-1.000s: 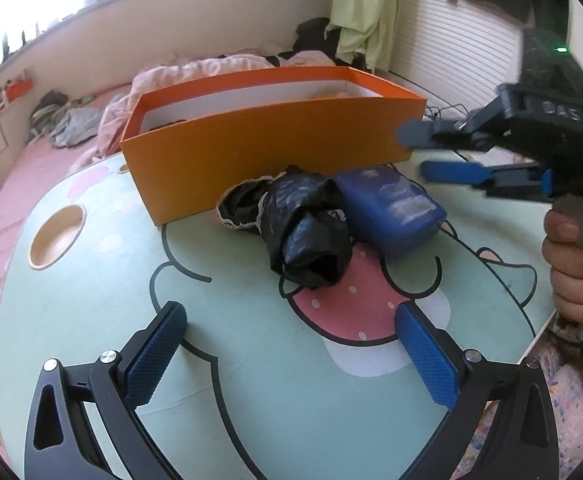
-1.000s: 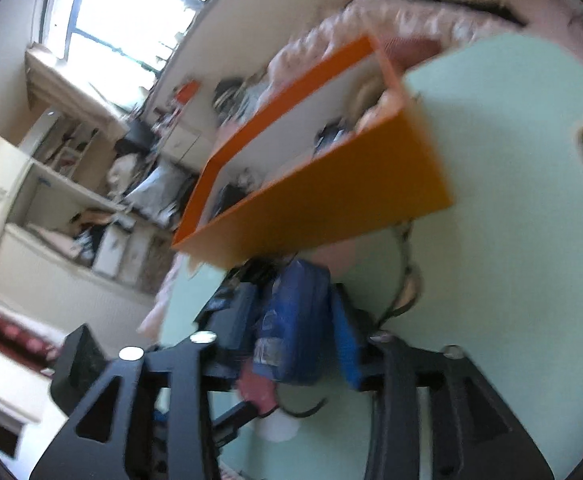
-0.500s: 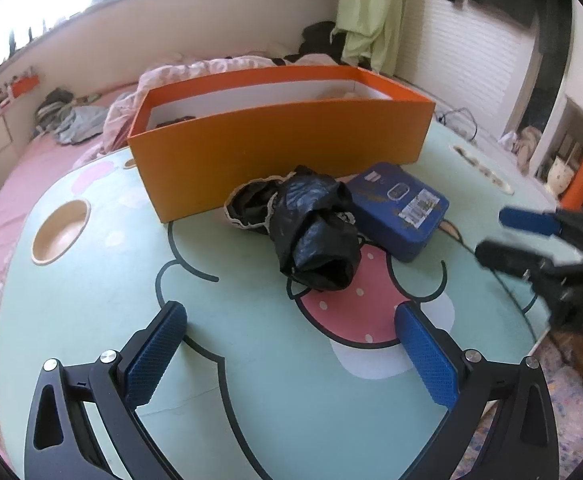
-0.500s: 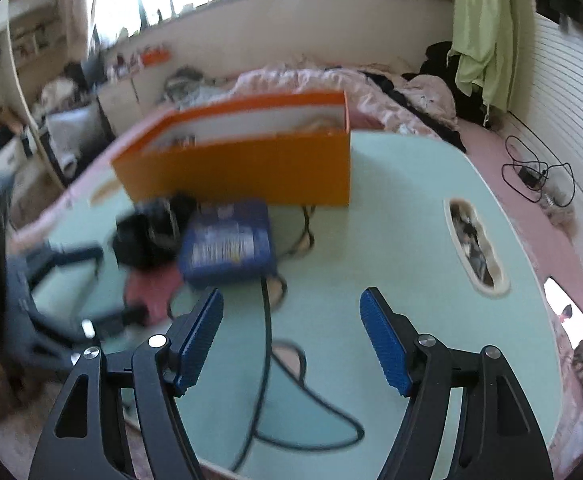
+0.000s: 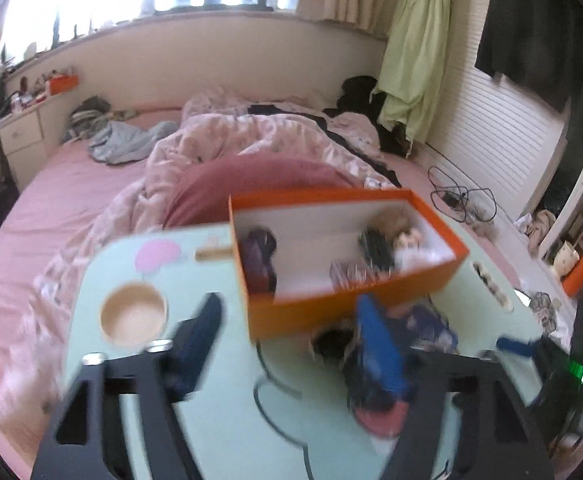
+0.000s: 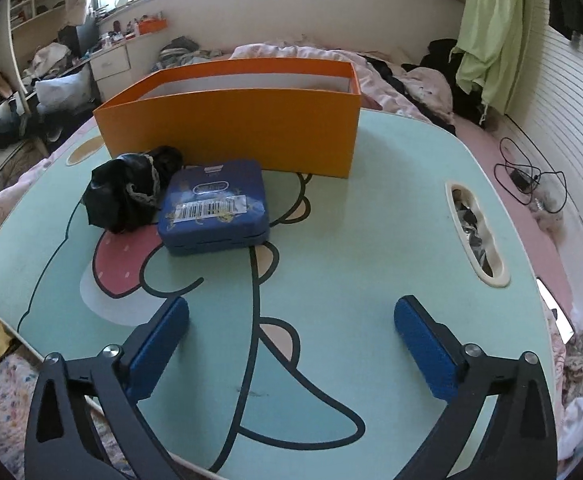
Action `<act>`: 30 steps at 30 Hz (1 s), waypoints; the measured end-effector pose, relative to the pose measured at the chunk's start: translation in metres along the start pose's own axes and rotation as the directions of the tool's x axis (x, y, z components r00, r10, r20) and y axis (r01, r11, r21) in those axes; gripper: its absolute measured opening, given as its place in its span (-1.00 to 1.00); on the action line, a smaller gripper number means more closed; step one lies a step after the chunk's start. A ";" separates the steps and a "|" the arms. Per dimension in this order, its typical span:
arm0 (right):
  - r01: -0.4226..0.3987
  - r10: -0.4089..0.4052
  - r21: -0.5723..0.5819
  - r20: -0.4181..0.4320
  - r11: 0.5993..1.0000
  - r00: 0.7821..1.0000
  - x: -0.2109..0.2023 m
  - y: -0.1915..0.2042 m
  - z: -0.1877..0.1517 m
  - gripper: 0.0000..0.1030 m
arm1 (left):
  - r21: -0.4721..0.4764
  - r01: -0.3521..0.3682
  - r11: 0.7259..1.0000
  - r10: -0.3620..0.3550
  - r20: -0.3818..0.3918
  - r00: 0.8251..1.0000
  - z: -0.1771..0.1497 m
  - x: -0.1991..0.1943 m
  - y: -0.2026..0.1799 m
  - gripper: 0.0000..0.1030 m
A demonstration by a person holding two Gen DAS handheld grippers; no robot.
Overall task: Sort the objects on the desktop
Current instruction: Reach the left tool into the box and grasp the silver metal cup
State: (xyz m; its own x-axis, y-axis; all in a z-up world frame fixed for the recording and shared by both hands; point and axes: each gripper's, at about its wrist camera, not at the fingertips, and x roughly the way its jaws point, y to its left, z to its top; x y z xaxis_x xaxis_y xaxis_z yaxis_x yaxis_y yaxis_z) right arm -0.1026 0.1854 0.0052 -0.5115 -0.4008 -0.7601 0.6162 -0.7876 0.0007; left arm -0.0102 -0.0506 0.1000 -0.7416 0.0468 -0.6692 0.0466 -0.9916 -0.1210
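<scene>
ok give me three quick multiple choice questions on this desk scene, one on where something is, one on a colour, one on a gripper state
1. Where does the blue tin lie?
A. inside the orange box
B. on the table in front of the orange box
C. on the bed

2. What colour is the crumpled bag touching the tin?
A. black
B. white
C. yellow

3. How does the right gripper stand?
A. shut on the tin
B. shut on nothing
C. open and empty

Answers:
1. B: the tin rests on the green table, just before the orange box.
2. A: the bag is black, pressed against the tin's left side.
3. C: its blue pads sit wide apart with only bare table between them.
</scene>
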 end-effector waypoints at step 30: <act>-0.020 0.020 0.006 0.019 1.000 1.000 -0.006 0.003 -0.001 0.99 | 0.181 -0.203 0.962 0.254 -0.327 0.910 0.063 0.104 -0.041 -0.20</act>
State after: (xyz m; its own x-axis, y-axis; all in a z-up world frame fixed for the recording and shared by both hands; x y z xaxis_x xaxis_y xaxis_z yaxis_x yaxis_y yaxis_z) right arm -0.0972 0.1856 0.0094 -0.5100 -0.4251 -0.7478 0.6230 -0.7820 0.0196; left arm -0.1311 -0.0122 0.0818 -0.4444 -0.1696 -0.8796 0.0741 -0.9855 0.1526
